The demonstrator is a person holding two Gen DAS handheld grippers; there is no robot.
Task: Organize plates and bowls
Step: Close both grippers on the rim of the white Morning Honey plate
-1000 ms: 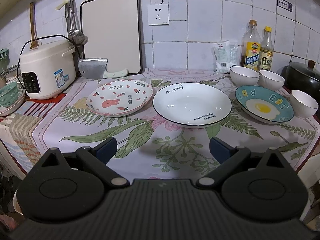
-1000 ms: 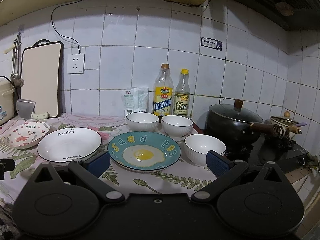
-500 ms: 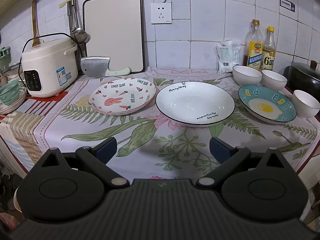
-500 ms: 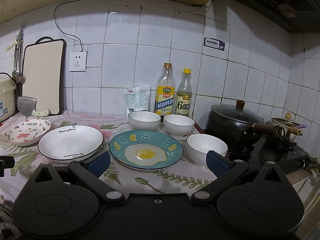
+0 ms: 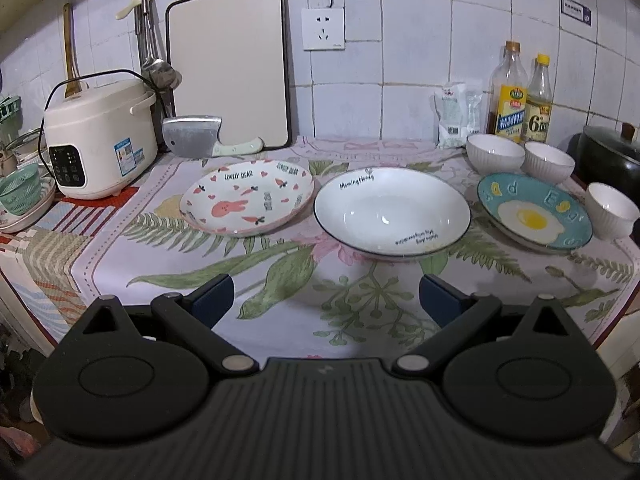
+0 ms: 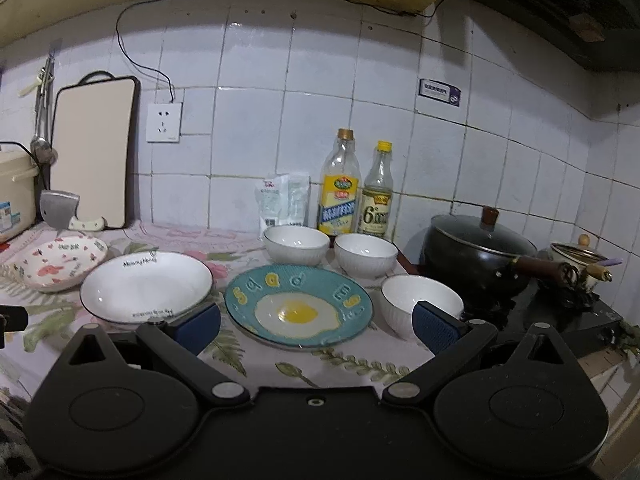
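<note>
White-tiled kitchen wall backing floral-clothed surface [image 5: 280, 312], three plates [image 5: 392, 212] and bowls [image 6: 296, 244] resting there, left hand-held gripper [image 5: 326, 298] and right hand-held gripper [image 6: 316, 324] hovering wide open, gripping nothing.

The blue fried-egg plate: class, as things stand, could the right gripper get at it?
Probably yes. The right gripper is open and empty, facing the blue fried-egg plate, with only bare cloth between. The nearest white bowl stands close beside the plate's right edge.

You are at a home kitchen counter: white wall tiles behind, a rice cooker [image 5: 100, 136], a cutting board [image 5: 228, 68] leaning on the wall with a cleaver [image 5: 200, 142] before it, oil bottles [image 6: 338, 188], and a black lidded pot [image 6: 480, 256] on a stove [image 6: 568, 312].
</note>
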